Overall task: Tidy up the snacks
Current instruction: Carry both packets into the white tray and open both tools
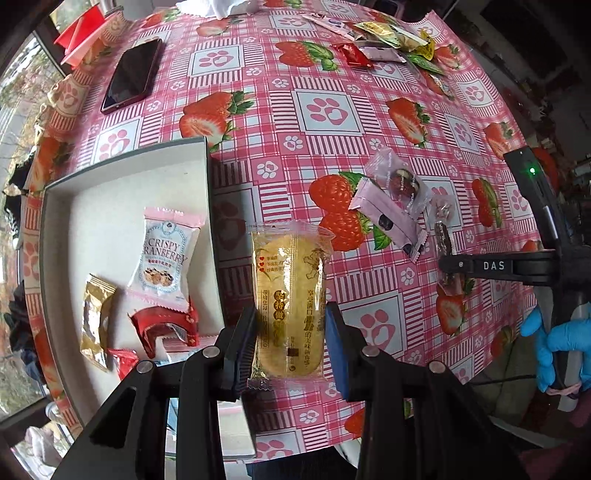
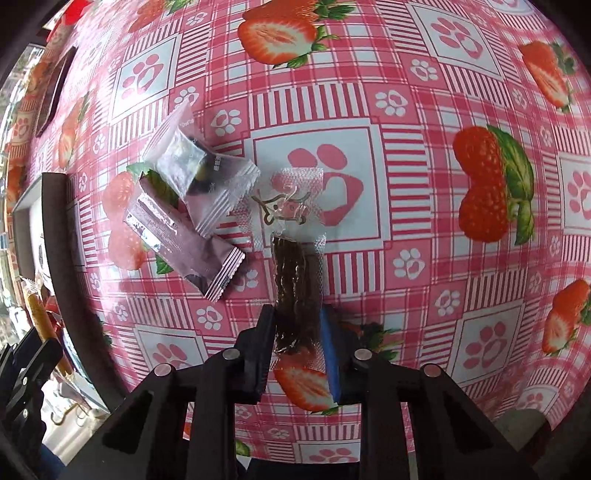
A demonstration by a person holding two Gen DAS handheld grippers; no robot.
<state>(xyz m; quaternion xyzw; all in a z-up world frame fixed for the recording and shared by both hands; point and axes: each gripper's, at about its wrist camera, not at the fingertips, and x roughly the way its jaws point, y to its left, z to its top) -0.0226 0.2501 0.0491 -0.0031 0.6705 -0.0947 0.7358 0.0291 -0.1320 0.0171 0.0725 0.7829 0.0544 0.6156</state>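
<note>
My left gripper (image 1: pixel 290 343) is shut on a yellow cake packet (image 1: pixel 286 295) and holds it over the table just right of the white box (image 1: pixel 122 173). The box holds a Crispy Cranberry packet (image 1: pixel 164 266), a gold packet (image 1: pixel 94 317) and red packets (image 1: pixel 166 328). My right gripper (image 2: pixel 299 350) is shut on a clear packet of dark brown strips (image 2: pixel 297 291), which also shows in the left wrist view (image 1: pixel 443 240). Two pink packets (image 2: pixel 192 236) lie just left of it, also seen in the left wrist view (image 1: pixel 391 210).
A strawberry-print tablecloth (image 1: pixel 325 110) covers the table. A dark phone (image 1: pixel 133 74) lies at the far left. Several more snack packets (image 1: pixel 388 40) lie at the far right edge. Red envelopes (image 1: pixel 81 33) sit at the far left corner. A clear wrapper (image 2: pixel 291 199) lies beyond the strips.
</note>
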